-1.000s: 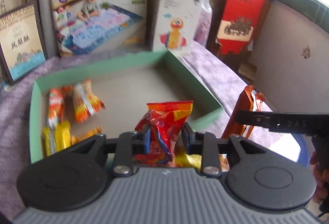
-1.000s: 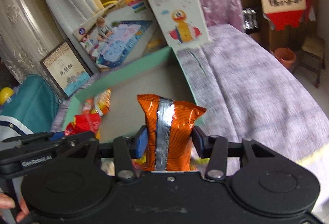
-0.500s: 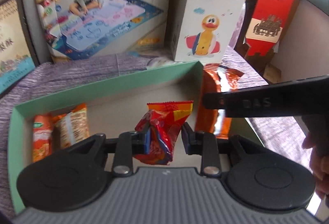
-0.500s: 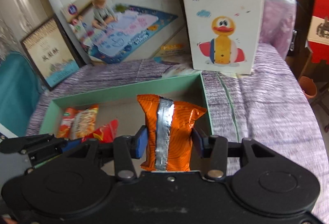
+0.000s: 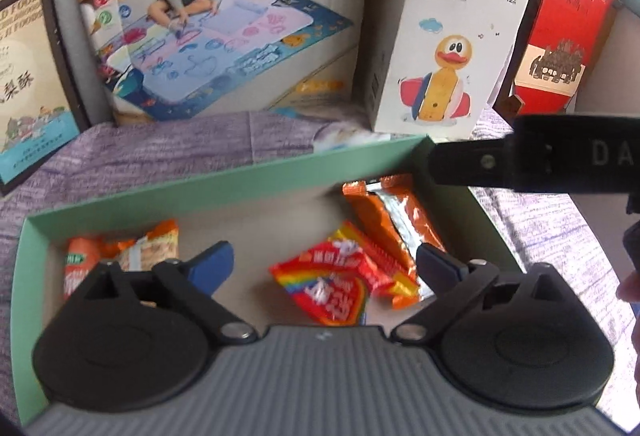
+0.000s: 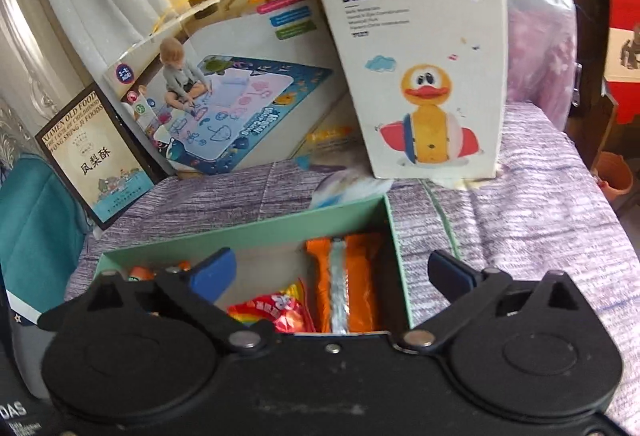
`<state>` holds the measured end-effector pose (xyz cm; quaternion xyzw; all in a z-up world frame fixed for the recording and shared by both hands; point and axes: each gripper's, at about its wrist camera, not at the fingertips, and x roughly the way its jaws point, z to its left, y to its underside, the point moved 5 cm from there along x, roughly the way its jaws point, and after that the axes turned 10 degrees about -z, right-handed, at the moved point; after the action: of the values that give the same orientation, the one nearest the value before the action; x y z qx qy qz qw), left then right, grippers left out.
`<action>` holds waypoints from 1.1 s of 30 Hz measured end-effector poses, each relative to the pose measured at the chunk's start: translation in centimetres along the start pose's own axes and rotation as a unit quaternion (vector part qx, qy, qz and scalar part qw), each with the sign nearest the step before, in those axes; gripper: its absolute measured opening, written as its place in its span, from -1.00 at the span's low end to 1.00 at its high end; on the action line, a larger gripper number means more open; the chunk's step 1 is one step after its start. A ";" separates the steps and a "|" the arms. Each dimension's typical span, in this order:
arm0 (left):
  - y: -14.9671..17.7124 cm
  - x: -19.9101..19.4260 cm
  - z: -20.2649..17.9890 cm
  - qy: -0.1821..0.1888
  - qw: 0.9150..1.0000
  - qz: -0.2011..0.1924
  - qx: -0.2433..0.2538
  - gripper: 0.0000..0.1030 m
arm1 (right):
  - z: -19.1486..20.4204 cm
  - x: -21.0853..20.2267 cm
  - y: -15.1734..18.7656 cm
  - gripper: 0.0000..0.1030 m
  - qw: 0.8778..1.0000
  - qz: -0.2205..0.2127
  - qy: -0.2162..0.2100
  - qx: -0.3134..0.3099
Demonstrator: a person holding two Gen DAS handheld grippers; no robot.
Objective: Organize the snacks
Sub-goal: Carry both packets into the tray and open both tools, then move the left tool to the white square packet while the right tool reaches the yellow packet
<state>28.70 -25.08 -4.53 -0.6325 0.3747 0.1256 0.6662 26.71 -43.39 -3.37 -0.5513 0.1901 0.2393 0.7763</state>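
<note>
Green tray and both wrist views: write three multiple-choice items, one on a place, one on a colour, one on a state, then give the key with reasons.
1. Where does the orange packet with the silver stripe lie?
A. At the right end of the green tray
B. On the purple cloth outside the tray
C. On top of the duck box

2. What colour is the duck box mainly?
A. Red
B. White
C. Teal

3. How is the left hand-held gripper?
A. Shut on the red rainbow packet
B. Shut on nothing
C. Open

Key: 1 A, it lies inside against the right wall. 2 B, its printed face is white. 3 C, its fingers stand wide apart and the red rainbow packet lies loose on the tray floor.
</note>
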 end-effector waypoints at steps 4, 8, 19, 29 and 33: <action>0.5 -1.9 0.1 0.000 1.000 0.001 -0.002 1.00 | -0.1 -1.6 0.8 1.00 1.000 0.005 0.009 0.001; 1.4 -4.5 -0.1 0.007 1.000 -0.001 0.004 1.00 | 0.0 -4.2 1.7 1.00 1.000 0.004 0.004 0.005; 6.6 -11.2 1.5 0.015 1.000 0.015 0.008 1.00 | -0.3 -10.5 7.4 1.00 0.999 0.017 -0.018 0.044; 12.3 -14.2 2.7 0.026 0.998 0.054 -0.015 0.98 | 0.8 -13.5 13.6 0.43 0.997 0.048 -0.046 0.032; 14.2 -14.3 2.0 0.044 0.997 0.070 -0.012 0.49 | 1.3 -13.1 15.6 0.20 0.996 0.073 -0.053 0.018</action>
<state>10.48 -16.41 -5.87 -0.6173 0.4455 0.1485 0.6313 7.06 -39.90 -7.61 -0.5086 0.1927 0.3211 0.7753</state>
